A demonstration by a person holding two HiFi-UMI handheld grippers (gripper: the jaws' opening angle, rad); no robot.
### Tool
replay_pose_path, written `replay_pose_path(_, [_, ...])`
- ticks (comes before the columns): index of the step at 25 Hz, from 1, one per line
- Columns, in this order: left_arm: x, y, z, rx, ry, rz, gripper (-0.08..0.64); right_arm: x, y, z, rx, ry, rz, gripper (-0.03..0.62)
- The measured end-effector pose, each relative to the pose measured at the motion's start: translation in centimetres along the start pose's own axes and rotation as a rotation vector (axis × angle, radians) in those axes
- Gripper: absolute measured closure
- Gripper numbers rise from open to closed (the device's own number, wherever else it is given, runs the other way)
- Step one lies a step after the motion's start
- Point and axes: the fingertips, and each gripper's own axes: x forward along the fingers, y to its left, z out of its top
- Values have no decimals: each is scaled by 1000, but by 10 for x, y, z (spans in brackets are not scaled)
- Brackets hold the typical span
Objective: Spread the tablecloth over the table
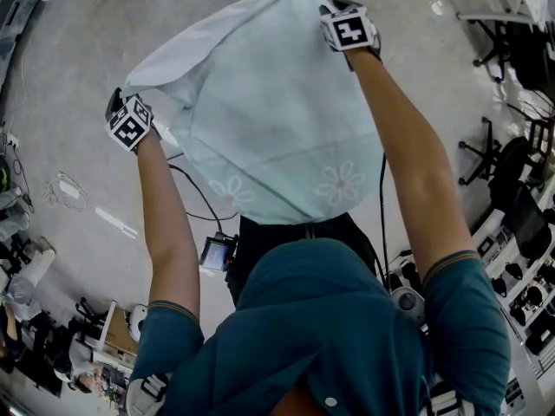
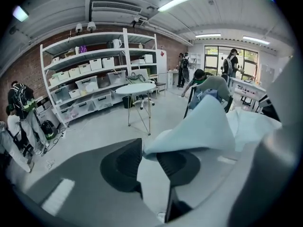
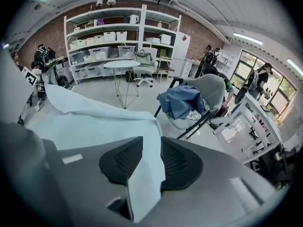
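A pale blue tablecloth (image 1: 260,120) with white daisy prints hangs spread between my two raised grippers, over the floor and in front of the person's body. My left gripper (image 1: 130,121) holds its left edge and my right gripper (image 1: 349,29) holds the top right corner. In the left gripper view the cloth (image 2: 203,126) runs off to the right from the left gripper (image 2: 147,148), pinched at the pad tips. The right gripper view shows the cloth (image 3: 94,122) passing down between the ribbed black pads of the right gripper (image 3: 151,143). A round white table (image 2: 135,89) on thin legs stands ahead.
Tall white shelves (image 2: 94,79) with bins line the brick wall behind the round table (image 3: 120,64). A grey chair with a blue garment (image 3: 189,103) stands right of it. Office chairs (image 1: 512,172) and desks crowd the right side, and cables (image 1: 195,189) lie on the floor. Several people stand in the room.
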Motion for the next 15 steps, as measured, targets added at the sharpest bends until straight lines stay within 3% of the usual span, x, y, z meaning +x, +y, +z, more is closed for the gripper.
replay_pose_path(7, [-4, 6, -48, 3, 84, 16, 469, -1, 2, -26, -8, 15, -12, 491])
replay_pose_path(15, [-25, 2, -49, 9, 53, 10, 480, -17, 11, -31, 8, -22, -9, 492])
